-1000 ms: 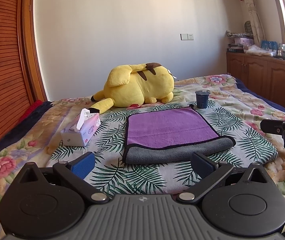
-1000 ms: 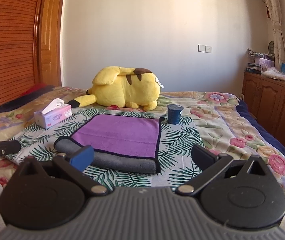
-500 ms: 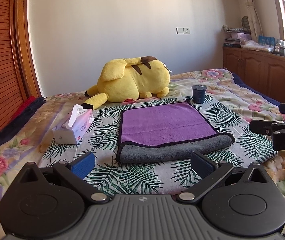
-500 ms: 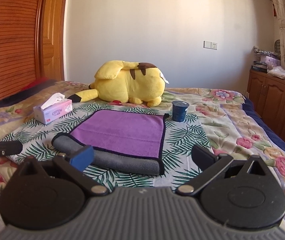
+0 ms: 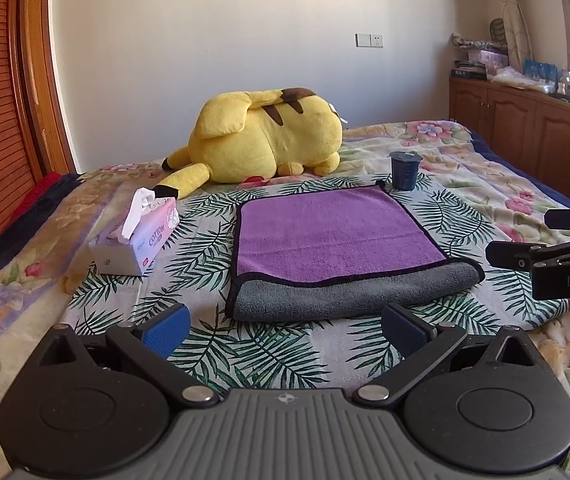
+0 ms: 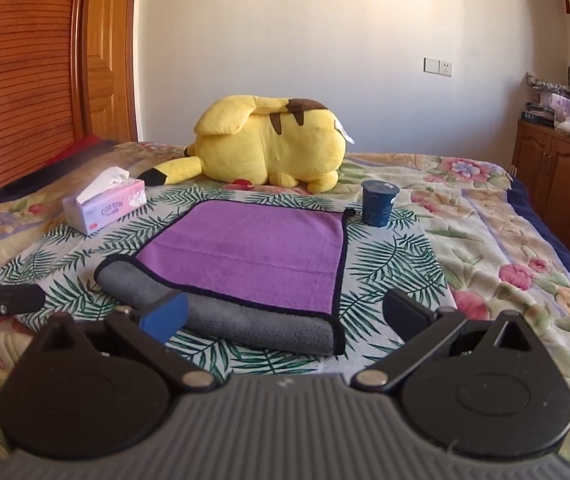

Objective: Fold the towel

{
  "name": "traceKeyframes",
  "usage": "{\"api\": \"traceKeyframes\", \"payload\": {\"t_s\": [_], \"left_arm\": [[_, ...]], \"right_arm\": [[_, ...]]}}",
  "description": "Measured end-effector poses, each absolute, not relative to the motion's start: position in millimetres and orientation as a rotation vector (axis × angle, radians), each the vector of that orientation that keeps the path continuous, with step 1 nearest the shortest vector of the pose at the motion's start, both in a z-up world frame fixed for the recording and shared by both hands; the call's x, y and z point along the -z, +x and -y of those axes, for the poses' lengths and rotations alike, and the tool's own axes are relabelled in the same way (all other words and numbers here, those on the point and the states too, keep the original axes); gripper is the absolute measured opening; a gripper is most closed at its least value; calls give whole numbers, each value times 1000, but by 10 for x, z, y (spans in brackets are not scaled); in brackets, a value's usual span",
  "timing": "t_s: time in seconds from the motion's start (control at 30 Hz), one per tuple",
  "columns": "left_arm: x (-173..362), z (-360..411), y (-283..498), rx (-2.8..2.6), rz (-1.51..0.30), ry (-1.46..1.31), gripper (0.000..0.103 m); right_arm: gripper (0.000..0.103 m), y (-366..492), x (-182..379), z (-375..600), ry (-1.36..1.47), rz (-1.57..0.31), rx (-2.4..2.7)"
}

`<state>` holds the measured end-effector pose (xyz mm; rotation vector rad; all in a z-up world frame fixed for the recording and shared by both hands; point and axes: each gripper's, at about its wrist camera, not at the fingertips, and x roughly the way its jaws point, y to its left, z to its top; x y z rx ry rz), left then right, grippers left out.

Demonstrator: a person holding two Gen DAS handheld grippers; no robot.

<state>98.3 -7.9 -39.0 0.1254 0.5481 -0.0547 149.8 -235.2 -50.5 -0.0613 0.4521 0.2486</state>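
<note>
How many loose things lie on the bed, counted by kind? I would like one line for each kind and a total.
Towel: 1
Plush toy: 1
Tissue box: 1
Dark cup: 1
Total: 4

The right gripper (image 5: 533, 236) is cut off by the left wrist frame's right edge; small items on the wooden cabinet (image 5: 525, 128) are too small to identify.
</note>
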Motion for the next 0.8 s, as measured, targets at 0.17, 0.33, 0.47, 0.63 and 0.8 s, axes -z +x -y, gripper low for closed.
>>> {"api": "traceKeyframes", "payload": {"t_s": [0.17,0.33,0.47,0.63,0.8], "left_arm": [[446,45,1173,64,-575,120,87],[507,-5,1356,59,-587,113,85],[550,-60,1509,55,-596,99,83],[608,-133,1690,48,-612,85,77],[666,-192,1843,48,-625,77,71]], "right_arm": [[103,1660,536,2332,-74,-469,-260],[103,1844,605,2365,-60,-500,-257],[103,1978,650,2407,-44,-520,-251],[103,2139,707,2447,-31,-541,-242],[103,2284,759,2476,-24,-564,-240]]}}
